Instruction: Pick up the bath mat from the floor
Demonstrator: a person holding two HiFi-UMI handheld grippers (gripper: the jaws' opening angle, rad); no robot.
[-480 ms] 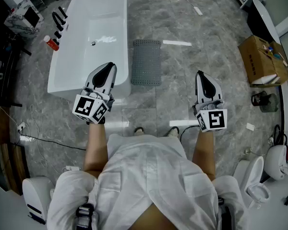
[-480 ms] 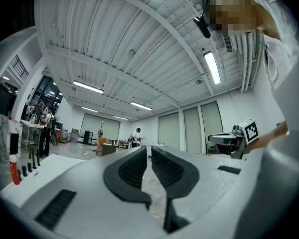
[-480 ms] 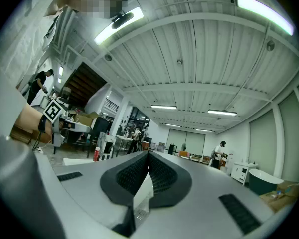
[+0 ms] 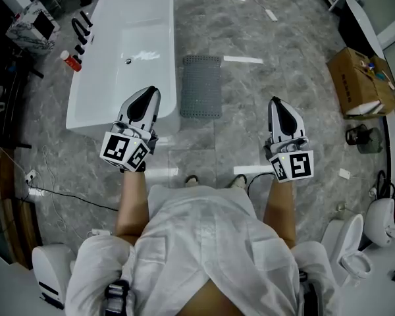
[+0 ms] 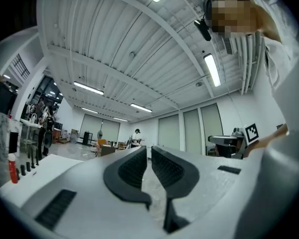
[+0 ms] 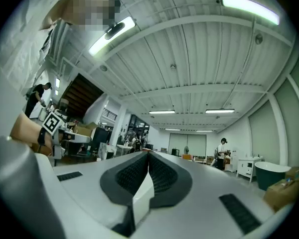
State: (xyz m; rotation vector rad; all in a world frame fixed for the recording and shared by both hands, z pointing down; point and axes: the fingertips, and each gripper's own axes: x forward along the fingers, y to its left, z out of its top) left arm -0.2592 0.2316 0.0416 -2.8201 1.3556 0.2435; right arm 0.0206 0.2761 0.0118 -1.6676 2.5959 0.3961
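Almost nothing is seen shifted since the earlier frame. Left gripper (image 4: 148, 93) and right gripper (image 4: 275, 103) are held level, jaws closed, empty. Farther off, the mat (image 4: 201, 85) lies flat, just right of the tub (image 4: 139, 28). Jaws should be opened, then lowered to its near edge.

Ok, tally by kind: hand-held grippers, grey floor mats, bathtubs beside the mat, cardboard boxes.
Hand-held grippers, left hand-held gripper and right hand-held gripper: 2
Bath mat: 1
Bathtub: 1
Cardboard box: 1
Total: 5
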